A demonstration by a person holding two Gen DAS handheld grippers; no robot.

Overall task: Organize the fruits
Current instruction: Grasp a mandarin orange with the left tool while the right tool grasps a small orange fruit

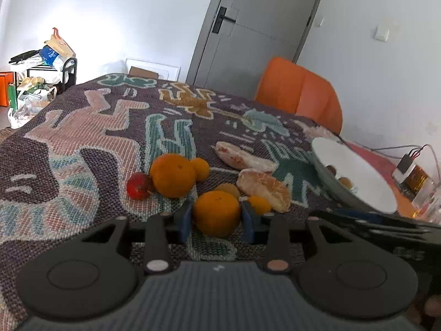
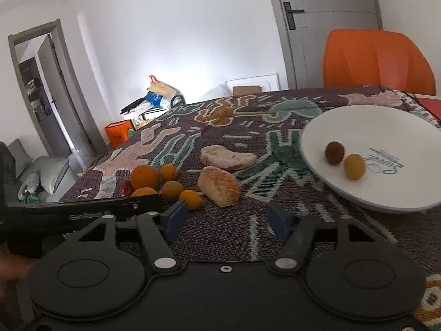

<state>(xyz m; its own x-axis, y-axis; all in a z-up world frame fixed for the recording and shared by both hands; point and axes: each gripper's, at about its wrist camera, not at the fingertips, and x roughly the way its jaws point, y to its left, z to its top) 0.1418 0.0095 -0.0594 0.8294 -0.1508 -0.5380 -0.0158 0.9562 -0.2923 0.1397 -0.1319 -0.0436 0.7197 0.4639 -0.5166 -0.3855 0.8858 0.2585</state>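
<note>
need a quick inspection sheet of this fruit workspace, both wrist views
surface: table under a patterned woven cloth
job's things: white plate holding a dark red fruit and a yellow fruit; on the cloth a large orange, a red fruit, several small orange fruits and two peeled citrus pieces
clutter: nothing seen among the fruit
grippers: left gripper has its pads against the sides of an orange; right gripper open, nothing between the pads
cables: wires to a small device at the table's edge past the plate
surroundings: orange chair, grey door, rack of bags
</note>
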